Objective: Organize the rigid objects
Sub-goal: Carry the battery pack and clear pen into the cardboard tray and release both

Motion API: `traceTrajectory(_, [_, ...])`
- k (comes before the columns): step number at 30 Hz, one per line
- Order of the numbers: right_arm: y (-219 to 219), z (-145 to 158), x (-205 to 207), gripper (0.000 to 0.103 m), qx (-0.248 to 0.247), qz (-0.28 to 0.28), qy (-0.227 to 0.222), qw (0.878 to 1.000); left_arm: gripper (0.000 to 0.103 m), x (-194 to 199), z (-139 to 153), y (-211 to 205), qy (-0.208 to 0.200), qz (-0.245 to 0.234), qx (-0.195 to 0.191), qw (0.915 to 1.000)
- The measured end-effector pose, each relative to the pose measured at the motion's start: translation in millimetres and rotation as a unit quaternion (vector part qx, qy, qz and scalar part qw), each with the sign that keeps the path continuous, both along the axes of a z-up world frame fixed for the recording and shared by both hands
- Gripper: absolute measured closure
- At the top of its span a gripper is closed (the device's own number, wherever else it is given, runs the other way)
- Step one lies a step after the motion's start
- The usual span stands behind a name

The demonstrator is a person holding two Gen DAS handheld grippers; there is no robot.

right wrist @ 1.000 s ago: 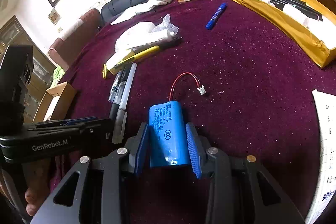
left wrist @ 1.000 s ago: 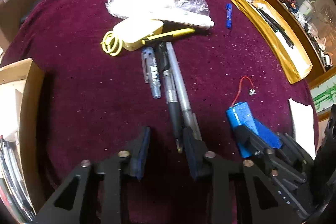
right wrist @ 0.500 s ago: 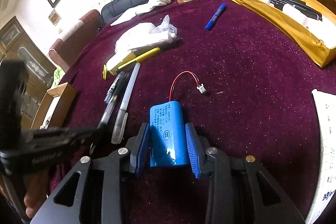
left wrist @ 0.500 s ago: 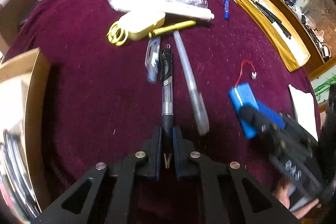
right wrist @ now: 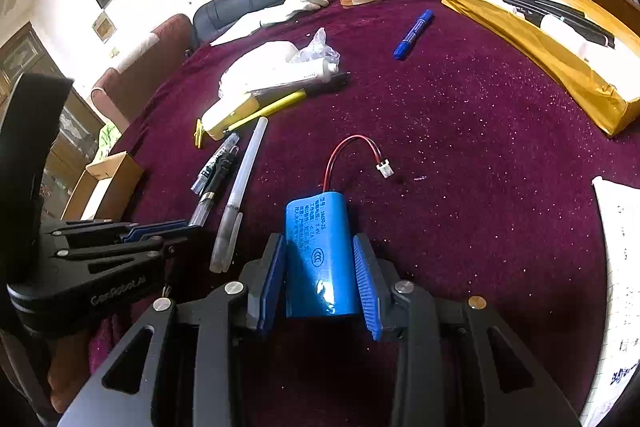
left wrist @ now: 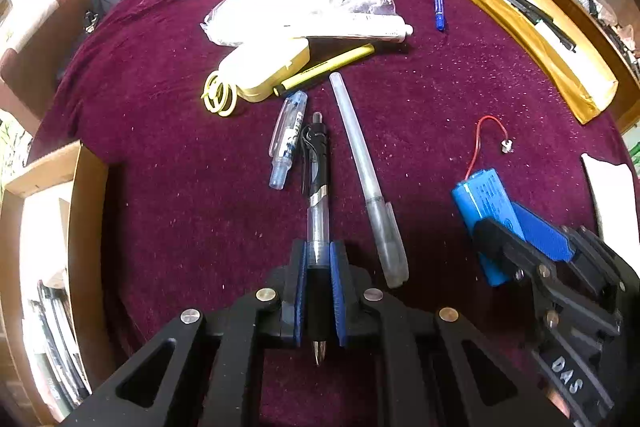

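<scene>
Left gripper (left wrist: 319,291) is clamped tight on the black pen (left wrist: 317,187); grip section is buried btwn the blue pads, only the tip pokes out behind. Right gripper (right wrist: 320,279) has the blue battery pack (right wrist: 320,251) sitting btwn its pads w/ pads right up against both sides, bottom end hidden by the frame. Its red wire (right wrist: 352,151) curls onto the maroon cloth (right wrist: 480,187). Cardboard box (left wrist: 48,227) at left is cut off, contents hard to make out. Frosted pen (left wrist: 366,179) lies just beside the black one.

The right claw (right wrist: 320,279) grips a blue battery pack (right wrist: 320,251) on the maroon tablecloth (right wrist: 480,147).
</scene>
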State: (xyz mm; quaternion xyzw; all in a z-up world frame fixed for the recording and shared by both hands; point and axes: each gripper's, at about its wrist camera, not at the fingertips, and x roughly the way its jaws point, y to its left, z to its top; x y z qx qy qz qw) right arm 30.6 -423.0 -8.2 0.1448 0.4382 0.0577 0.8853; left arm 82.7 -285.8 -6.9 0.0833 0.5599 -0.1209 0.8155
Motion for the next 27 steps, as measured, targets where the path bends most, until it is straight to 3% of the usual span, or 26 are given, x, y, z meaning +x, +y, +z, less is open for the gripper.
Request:
traceTrajectory(7, [6.0,1.1,0.0,0.07,-0.015,0.012,-0.003,1.0,0.094,-34.3,-0.9,37.7,0.037,0.001,-0.088,0.9955])
traceTrajectory(12, [13.0,1.2,1.6,0.069,-0.039,0.013,-0.005,0.999,0.092,-42.8,-1.1,42.1,0.019,0.001,-0.084,0.9963])
traceTrajectory(17, [16.5,0.0,2.0,0.069,-0.056,0.02,-0.001,0.998,0.093,-40.6,-3.0,24.5,-0.016,-0.025,-0.028,0.9992])
traceTrajectory(19, [16.3,0.2,-0.2,0.069,-0.052,0.025,0.001,0.998,0.093,-40.9,-3.1,31.7,-0.013,-0.021,-0.042,0.9988])
traceTrajectory(23, [13.8,-0.8,-14.5,0.069,-0.005,0.029,0.002,1.0,0.094,-52.6,3.1,64.3,0.012,0.002,-0.127,0.9919])
traceTrajectory(27, [16.8,-2.9,-27.2,0.069,0.11,0.058,0.013,0.992,0.094,-74.0,23.3,92.8,0.004,0.019,-0.181,0.9833])
